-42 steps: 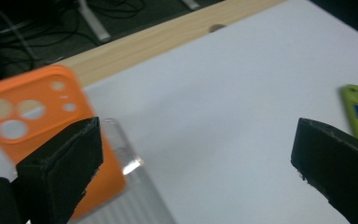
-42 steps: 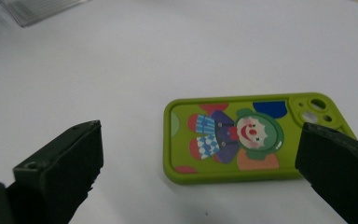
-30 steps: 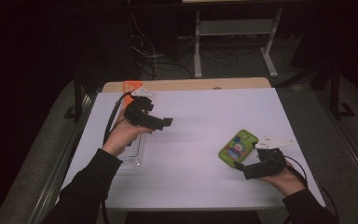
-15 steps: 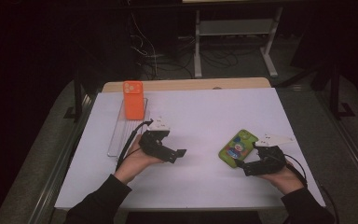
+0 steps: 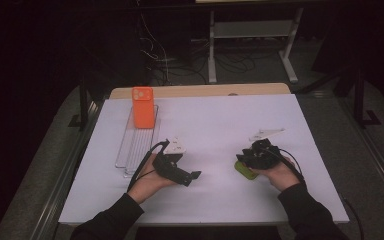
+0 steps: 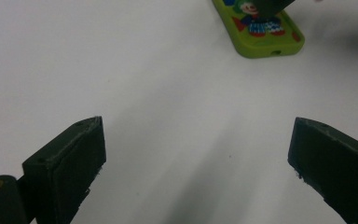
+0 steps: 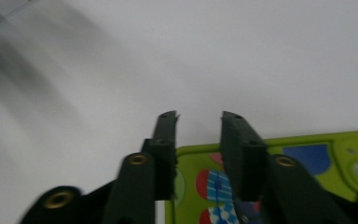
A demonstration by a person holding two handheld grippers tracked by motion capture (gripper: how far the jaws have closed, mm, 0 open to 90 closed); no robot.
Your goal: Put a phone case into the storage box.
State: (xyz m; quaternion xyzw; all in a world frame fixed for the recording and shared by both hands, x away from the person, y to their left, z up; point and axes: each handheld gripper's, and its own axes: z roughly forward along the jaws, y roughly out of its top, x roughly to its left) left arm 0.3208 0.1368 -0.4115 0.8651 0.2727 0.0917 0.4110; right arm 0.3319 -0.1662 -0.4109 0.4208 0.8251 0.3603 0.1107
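Surface: white sheet-covered surface (image 5: pixel 220 125) on a wooden top, dark room behind it
Rack: clear ribbed plastic tray (image 5: pixel 132 150) lying flat at far left of the surface
Orange case: orange phone case with camera cut-outs (image 5: pixel 143 107), standing at the far end of the tray, well apart from both hands
Green case: lime-green phone case printed with a clown picture (image 6: pixel 261 28), lying flat on the surface at near right; in the high view just a green corner (image 5: pixel 246 171) peeks from under the right hand
Left gripper: left gripper (image 6: pixel 196 158) is near centre-left, jaws spread wide, nothing between them, bare surface below; they have just been closing a little
Right gripper: right gripper (image 7: pixel 199 122) hangs over the green case, jaws have just been closing to a narrow gap; they stand above the printed face, and I cannot tell whether the pads press on an edge of the case
Handling: likely light, thin, somewhat flexible rubbery shell; smooth, so it may slide on the sheet rather than lift
Where to grip: judged best across a long side wall or the short end rim, since the flat face gives the pads nothing to pinch
Risk: a shallow pinch on the lip could let the case bend and pop free
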